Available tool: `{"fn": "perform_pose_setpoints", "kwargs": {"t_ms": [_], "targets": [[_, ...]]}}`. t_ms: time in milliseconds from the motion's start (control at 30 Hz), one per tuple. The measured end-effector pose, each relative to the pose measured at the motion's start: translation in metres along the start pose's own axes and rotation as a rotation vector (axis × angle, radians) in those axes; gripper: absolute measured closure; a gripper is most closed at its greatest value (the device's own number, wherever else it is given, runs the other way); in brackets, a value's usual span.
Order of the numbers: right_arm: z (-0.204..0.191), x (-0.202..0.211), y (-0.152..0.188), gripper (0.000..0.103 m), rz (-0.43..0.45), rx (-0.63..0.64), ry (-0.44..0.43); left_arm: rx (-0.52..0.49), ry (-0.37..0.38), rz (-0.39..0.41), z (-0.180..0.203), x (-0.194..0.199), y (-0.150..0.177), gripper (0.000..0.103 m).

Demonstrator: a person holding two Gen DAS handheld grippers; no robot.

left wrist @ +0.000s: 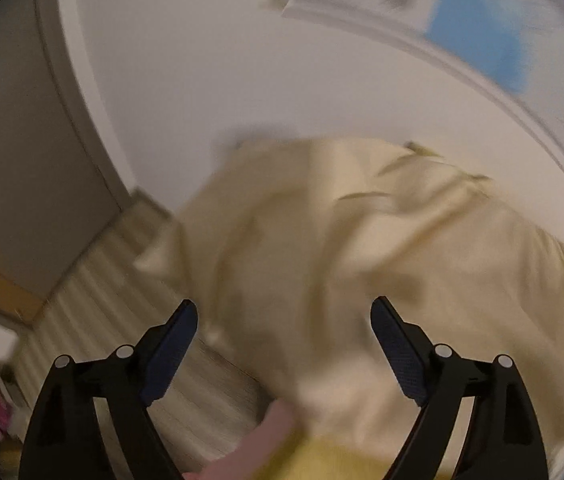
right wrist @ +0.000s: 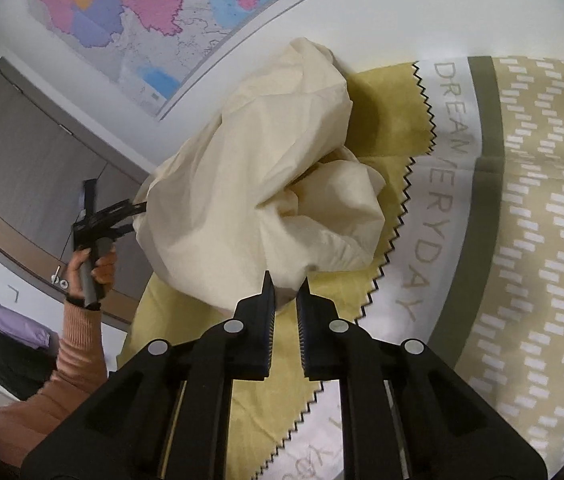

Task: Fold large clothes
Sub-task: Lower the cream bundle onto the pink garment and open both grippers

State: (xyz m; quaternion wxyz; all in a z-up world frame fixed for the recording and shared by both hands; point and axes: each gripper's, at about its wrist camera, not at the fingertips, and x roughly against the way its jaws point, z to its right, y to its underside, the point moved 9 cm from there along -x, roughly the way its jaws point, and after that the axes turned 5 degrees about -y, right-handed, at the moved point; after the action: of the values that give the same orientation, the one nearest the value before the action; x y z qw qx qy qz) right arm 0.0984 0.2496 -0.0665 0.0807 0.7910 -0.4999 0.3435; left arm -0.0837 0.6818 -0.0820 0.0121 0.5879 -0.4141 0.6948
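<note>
Right tool (right wrist: 285, 280) has its two fingers nearly shut, and they look pinched on a low edge of the cream cloth (right wrist: 258, 184), though the spot where they meet it is dark, so I cannot be fully sure. Left tool (left wrist: 284, 312) is wide open with nothing in it; the right camera shows it off to the side of the cloth, held up by a hand (right wrist: 92, 268) in an orange sleeve (right wrist: 70, 360). That big cream cloth sits in a puffy, crumpled heap on the yellow part of the bed cover (right wrist: 522, 200), near the zigzag line and the printed letters. A map (right wrist: 134, 4) hangs on the wall behind. To fold it well, the heap should first be opened out flat. I think the open tool should find a second corner or edge, far from the pinched one, and grab it firmly. Then both tools can pull apart gently and lay it smooth on the bed.
</note>
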Motion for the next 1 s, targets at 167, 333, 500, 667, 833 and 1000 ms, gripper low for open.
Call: {"fn": "perform_pose_setpoints", "kwargs": {"t_ms": [167, 333, 500, 667, 833, 1000], "targets": [[-0.018, 0.026, -0.012, 0.073, 0.066, 0.115, 0.103, -0.136, -0.016, 0.331, 0.007, 0.105, 0.001, 0.007], [-0.042, 0.060, -0.036, 0.060, 0.222, 0.208, 0.149, -0.140, 0.031, 0.281, 0.016, 0.074, -0.018, 0.008], [-0.058, 0.032, -0.070, 0.055, 0.235, 0.239, 0.100, 0.001, 0.010, 0.178, 0.001, -0.007, -0.043, 0.011], [-0.041, -0.035, -0.082, 0.055, 0.102, 0.195, 0.086, 0.056, 0.056, -0.045, 0.005, -0.077, -0.014, 0.010], [0.004, -0.077, -0.055, 0.058, -0.009, 0.040, 0.045, 0.111, 0.141, -0.099, 0.001, -0.075, -0.016, 0.011], [0.008, -0.062, -0.048, 0.055, -0.011, 0.008, 0.023, 0.060, 0.088, 0.020, 0.005, -0.028, -0.023, 0.014]]}}
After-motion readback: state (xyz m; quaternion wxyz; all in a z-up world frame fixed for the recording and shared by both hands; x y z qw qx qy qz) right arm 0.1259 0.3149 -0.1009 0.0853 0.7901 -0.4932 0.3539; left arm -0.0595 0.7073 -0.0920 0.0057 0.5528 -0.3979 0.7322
